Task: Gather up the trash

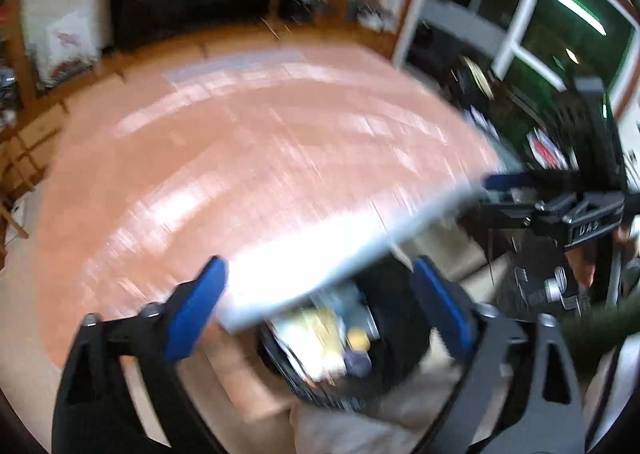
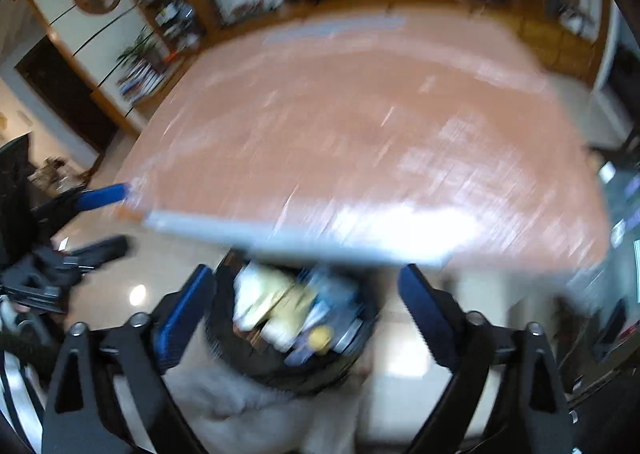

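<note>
Both views blurred. Left gripper (image 1: 316, 302) and right gripper (image 2: 304, 306): fingers spread, empty. Trash bin (image 2: 296, 334), filled, sits between fingers below worktop (image 2: 360, 126) edge. Slow your sweep; scan worktop for leftovers.

Both views are smeared with motion blur. The pale, yellow and blue stuff in the round black bin (image 2: 288, 338) (image 1: 340, 342) is unreadable (its far rim hides under the salmon-pink tabletop (image 2: 360, 134) (image 1: 260, 158)).

The bin (image 2: 292, 338) stands on the floor (image 2: 160, 266) just below the near edge of the surface (image 2: 360, 114); the trash (image 2: 272, 302) lies in the bin.
</note>
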{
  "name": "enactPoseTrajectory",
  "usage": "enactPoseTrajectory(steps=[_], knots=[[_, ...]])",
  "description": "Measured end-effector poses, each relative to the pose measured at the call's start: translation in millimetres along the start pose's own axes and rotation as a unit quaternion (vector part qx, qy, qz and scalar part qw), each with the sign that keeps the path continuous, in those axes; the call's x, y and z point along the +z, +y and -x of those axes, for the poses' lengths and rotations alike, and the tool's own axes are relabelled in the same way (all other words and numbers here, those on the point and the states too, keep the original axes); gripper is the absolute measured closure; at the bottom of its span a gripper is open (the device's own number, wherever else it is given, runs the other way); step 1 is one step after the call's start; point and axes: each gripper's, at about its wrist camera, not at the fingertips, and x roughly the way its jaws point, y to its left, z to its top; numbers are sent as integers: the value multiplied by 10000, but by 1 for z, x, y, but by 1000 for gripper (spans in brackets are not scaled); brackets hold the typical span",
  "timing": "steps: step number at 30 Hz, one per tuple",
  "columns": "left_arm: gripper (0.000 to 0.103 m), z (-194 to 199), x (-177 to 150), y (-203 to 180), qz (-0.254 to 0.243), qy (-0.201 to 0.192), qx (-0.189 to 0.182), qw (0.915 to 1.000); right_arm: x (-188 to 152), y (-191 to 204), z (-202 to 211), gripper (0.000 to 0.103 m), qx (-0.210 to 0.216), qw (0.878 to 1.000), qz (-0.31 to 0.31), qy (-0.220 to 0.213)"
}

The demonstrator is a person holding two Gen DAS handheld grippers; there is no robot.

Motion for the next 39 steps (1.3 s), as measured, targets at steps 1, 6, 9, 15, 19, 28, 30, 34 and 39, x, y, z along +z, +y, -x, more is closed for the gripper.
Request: enactPoseTrajectory(steps=[1,6,9,15,19,28,30,34,39], knots=[[4,4,14,15,142,-209,159,9996,15,-10,1,4,-201,9996,-51,-182],[4,-24,63,83,800,-415,957,9913,86,-74,-33,4,-1105,9926,-282,-420],[4,-53,83,125,1195,-315,1259,9843,122,-115,-63,4,-1596,9855,-412,-394],[4,-109,101,185,1723,48,1652,9711,162,-175,-104,4,-1894,9778,-852,-271],[4,-122,98,207,1929,148,1712,9660,172,-190,-120,4,-1911,9774,-883,-210],[2,-127,90,200,1613,120,2068,9649,177,-197,-128,4,-2020,9744,-761,-627],[2,-128,90,201,1614,142,2087,9645,177,-196,-128,4,-2041,9739,-773,-624],[2,-129,91,199,1567,198,2141,9640,177,-195,-127,4,-2045,9738,-772,-623],[2,-130,92,200,1571,199,2138,9640,178,-195,-127,4,-2042,9739,-774,-623]])
